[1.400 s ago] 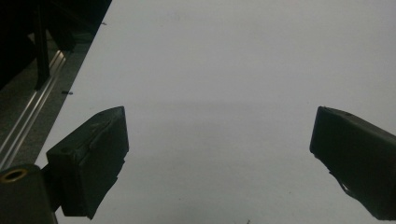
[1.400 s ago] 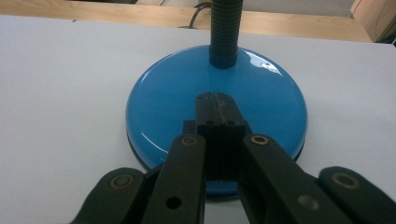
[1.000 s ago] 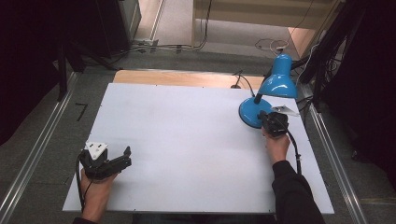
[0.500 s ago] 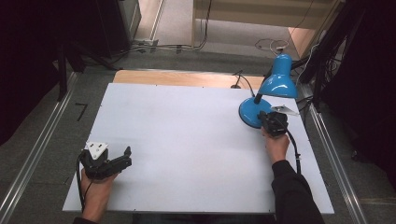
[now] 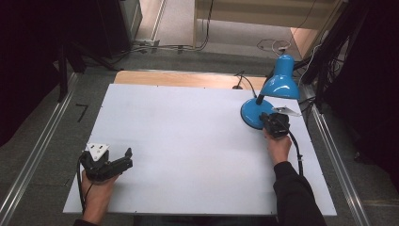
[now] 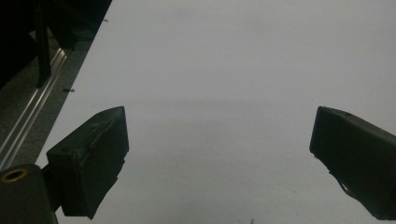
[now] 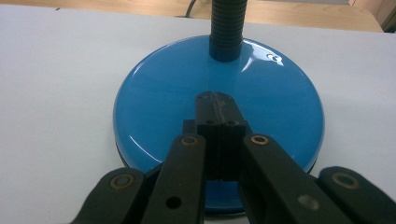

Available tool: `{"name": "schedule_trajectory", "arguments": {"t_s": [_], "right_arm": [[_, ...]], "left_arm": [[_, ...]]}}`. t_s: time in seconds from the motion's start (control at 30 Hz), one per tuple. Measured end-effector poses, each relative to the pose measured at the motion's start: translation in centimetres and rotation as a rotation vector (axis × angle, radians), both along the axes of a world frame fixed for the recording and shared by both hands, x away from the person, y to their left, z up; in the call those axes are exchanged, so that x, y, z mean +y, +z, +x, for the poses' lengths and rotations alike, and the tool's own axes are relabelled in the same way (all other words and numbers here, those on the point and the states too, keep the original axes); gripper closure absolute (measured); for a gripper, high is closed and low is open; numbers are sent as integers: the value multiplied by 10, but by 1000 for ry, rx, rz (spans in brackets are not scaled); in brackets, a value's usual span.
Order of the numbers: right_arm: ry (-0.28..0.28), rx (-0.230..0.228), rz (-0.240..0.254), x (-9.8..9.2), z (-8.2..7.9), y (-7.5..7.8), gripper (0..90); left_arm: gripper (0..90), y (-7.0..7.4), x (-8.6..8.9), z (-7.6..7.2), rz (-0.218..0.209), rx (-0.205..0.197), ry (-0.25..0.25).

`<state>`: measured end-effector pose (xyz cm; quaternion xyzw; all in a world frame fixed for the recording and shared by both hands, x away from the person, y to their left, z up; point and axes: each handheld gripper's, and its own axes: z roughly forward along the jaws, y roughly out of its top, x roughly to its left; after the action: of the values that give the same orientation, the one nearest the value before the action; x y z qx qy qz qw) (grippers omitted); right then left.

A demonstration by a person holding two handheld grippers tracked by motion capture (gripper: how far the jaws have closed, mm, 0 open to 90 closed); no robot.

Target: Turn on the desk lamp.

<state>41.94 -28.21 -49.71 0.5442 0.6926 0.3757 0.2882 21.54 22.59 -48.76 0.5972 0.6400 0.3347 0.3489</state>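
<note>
Two hand-held tongs are at work over a white rectangular table (image 5: 188,141) seen from above. At the right of the high view, the right tongs (image 5: 270,120) sit in the person's right hand (image 5: 278,147), with their tips over the near edge of the round glossy blue base (image 5: 251,115) of a blue metal desk lamp (image 5: 282,80). The lamp stands at the upper right of the table, its black ribbed neck (image 7: 227,23) rising from the far side of the base and its blue shade leaning out over the table's right edge. In the right gripper view, the right tongs (image 7: 215,105) are clenched, their two black jaws pressed together with nothing between them, and the joined tips lie over the middle of the blue base; whether they touch its surface I cannot tell.

At the lower left of the high view, the left tongs (image 5: 126,157) rest low over the table's near left corner in the person's left hand (image 5: 96,190), well apart from the lamp. In the left gripper view, the left tongs (image 6: 219,140) are released, jaws spread wide over bare white table.
</note>
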Motion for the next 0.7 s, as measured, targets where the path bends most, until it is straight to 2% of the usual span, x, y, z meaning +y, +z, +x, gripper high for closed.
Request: {"name": "schedule_trajectory", "arguments": {"t_s": [0.6,0.7], "right_arm": [[-7,4,-25,0,-1,0,880],[3,3,-45,1,-2,0,881]], "left_arm": [[54,1,0,-1,0,-4,4],[55,1,0,-1,0,-4,5]]}}
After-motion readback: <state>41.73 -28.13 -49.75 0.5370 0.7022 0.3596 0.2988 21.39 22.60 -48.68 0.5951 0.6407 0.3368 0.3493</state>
